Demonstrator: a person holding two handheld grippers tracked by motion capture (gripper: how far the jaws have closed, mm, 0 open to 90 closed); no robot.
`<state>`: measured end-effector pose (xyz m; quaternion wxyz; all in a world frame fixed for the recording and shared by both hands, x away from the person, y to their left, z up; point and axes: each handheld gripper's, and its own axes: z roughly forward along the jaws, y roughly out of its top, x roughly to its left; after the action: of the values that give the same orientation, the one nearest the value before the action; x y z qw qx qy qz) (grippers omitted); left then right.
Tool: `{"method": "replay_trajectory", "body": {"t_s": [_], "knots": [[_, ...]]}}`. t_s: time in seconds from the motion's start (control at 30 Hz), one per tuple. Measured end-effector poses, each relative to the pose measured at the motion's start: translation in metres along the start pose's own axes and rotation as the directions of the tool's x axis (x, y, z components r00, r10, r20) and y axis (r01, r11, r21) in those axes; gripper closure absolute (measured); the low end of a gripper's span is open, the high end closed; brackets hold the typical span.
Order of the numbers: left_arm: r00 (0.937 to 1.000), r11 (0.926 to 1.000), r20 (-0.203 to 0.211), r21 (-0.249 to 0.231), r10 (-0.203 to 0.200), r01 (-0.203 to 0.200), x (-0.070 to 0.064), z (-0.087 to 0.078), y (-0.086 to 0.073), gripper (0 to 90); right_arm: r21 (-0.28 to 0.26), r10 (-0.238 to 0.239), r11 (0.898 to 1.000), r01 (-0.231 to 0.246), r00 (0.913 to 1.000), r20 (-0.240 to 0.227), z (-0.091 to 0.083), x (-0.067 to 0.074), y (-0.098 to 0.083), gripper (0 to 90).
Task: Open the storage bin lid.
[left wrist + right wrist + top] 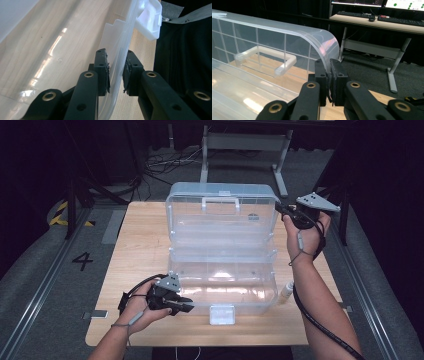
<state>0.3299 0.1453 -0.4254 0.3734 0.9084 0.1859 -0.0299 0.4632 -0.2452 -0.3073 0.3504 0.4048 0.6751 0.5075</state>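
Observation:
A clear plastic toolbox stands open on the wooden table (pixel 140 250). Its base (pixel 225 292) is nearest me and its lid (pixel 220 217) is raised behind, with a handle (pixel 220 200) on top. My left gripper (pixel 186 306) is at the base's front left corner. Its jaws straddle the front wall (pixel 117 50), open, with a slim gap at one pad (pixel 128 75). My right gripper (pixel 279 207) is up at the lid's right end, shut on the lid's curved rim (pixel 322 42). The white latch (pixel 150 20) hangs off the front wall.
A small white bottle (pixel 286 292) lies on the table by the base's right front corner. The latch (pixel 222 314) juts toward the table's front edge. Behind the table are floor cables (pixel 165 165) and a grey desk frame (pixel 245 145); monitors and a keyboard (pixel 359 14) stand farther off.

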Motion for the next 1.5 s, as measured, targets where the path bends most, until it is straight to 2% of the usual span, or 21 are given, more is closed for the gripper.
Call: {"method": "replay_trajectory", "body": {"t_s": [0.3,0.87,1.37,1.5], "knots": [[1.0,1.0,-0.004,0.007,0.001,-0.001,0.0,0.0,0.0,76.0,-0.007,0.015,1.0,-0.015,0.9999,-0.001,0.006,-0.003,-0.001,86.1],[1.0,0.9999,-0.009,0.014,0.0,0.001,0.0,0.0,0.001,75.9,-0.037,0.031,0.999,-0.029,0.9984,0.047,0.022,-0.003,-0.007,86.4],[1.0,0.9998,-0.008,0.019,-0.004,0.004,0.0,0.0,0.001,76.0,-0.014,0.031,0.999,-0.03,0.9979,0.056,0.039,-0.007,-0.007,86.1],[1.0,0.9998,-0.006,0.02,0.0,0.0,0.0,0.0,0.001,76.0,-0.008,0.048,0.999,-0.048,0.9976,0.049,0.044,-0.01,-0.009,86.0]]}}
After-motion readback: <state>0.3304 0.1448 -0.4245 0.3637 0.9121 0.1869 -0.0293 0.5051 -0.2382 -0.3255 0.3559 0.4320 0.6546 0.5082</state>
